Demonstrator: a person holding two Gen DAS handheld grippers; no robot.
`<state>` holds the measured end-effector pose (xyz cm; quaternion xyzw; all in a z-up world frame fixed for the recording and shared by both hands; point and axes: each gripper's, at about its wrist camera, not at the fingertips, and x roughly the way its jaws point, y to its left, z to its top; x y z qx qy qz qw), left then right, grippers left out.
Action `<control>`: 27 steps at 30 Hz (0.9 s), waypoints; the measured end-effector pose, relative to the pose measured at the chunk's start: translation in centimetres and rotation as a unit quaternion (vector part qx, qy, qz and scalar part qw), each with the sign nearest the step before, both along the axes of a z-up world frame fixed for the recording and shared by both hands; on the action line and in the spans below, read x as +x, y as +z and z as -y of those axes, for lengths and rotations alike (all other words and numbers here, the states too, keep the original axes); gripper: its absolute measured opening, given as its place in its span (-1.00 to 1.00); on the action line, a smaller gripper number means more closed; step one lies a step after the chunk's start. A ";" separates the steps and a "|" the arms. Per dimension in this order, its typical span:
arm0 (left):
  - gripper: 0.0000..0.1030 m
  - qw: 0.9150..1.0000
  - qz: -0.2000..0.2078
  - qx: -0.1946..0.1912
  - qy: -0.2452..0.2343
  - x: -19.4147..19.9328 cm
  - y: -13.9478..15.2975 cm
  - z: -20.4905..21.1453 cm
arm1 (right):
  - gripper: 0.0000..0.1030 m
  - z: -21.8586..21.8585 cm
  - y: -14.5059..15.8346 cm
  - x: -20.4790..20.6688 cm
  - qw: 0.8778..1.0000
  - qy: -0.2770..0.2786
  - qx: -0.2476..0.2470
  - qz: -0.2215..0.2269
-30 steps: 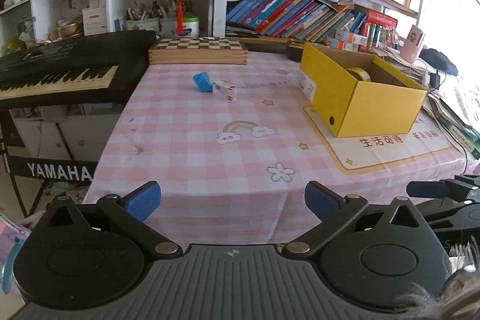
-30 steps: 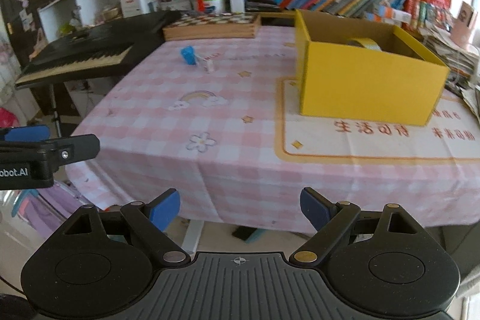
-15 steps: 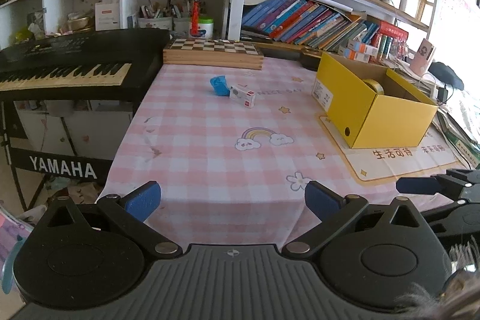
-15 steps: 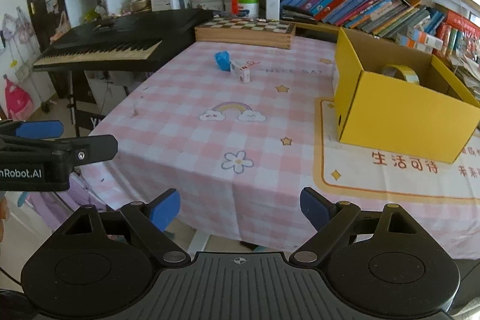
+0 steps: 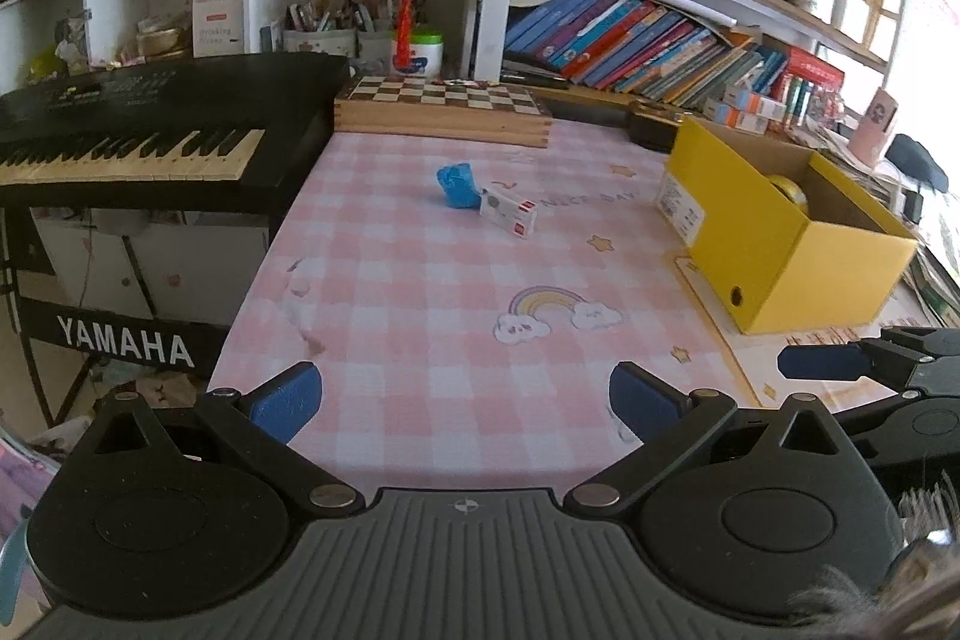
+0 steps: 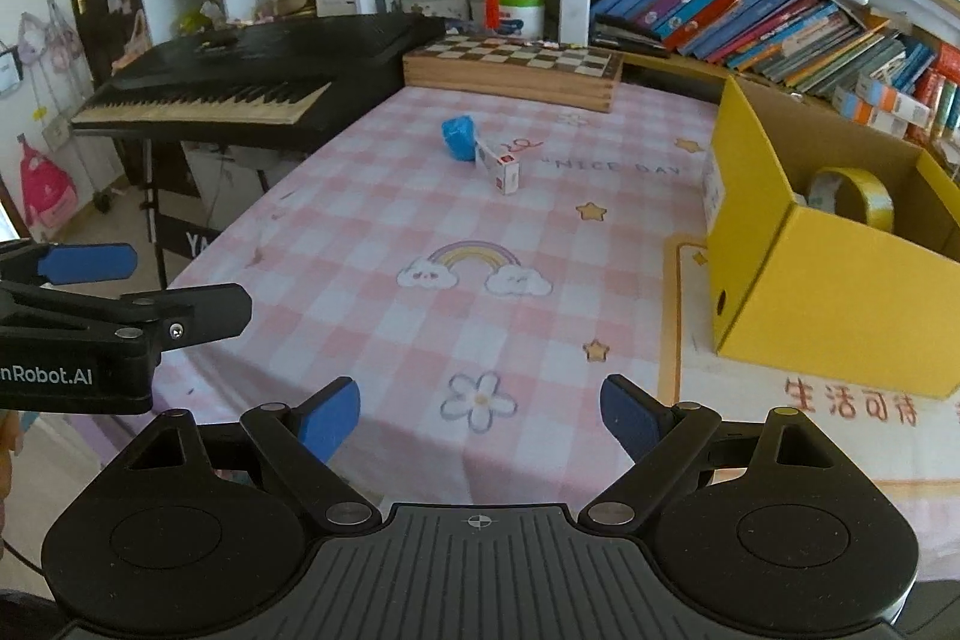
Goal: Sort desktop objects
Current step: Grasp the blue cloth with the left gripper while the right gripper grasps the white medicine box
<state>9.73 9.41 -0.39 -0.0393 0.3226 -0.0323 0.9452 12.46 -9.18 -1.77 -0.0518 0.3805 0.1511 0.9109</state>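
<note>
Nearer: blue lump (image 5: pixel 456 183) (crumpled)

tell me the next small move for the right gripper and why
Probably reach the right gripper forward toward the small white box. Its jaws are open and empty, still at the near table edge. The white box and the blue object touching it lie far up the cloth, while the yellow box already holds a tape roll.

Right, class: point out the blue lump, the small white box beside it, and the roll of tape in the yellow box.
blue lump (image 6: pixel 459 137), right wrist view, on its front face.
small white box (image 6: pixel 499 165), right wrist view, on its long side.
roll of tape (image 6: pixel 855 196), right wrist view, on its yellow outer band.
</note>
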 end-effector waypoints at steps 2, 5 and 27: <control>1.00 1.000 -0.004 -0.001 0.002 1.2 -0.2 0.0 | 0.74 0.0 0.0 1.4 1.000 0.003 0.001 -0.002; 1.00 1.000 -0.009 -0.001 0.009 3.2 -0.3 -0.1 | 0.74 0.1 -0.2 3.4 1.000 0.006 0.002 -0.005; 0.74 0.999 -0.012 -0.019 0.043 19.0 -0.5 -0.3 | 0.62 -2.1 -2.3 17.5 0.998 0.066 0.012 -0.002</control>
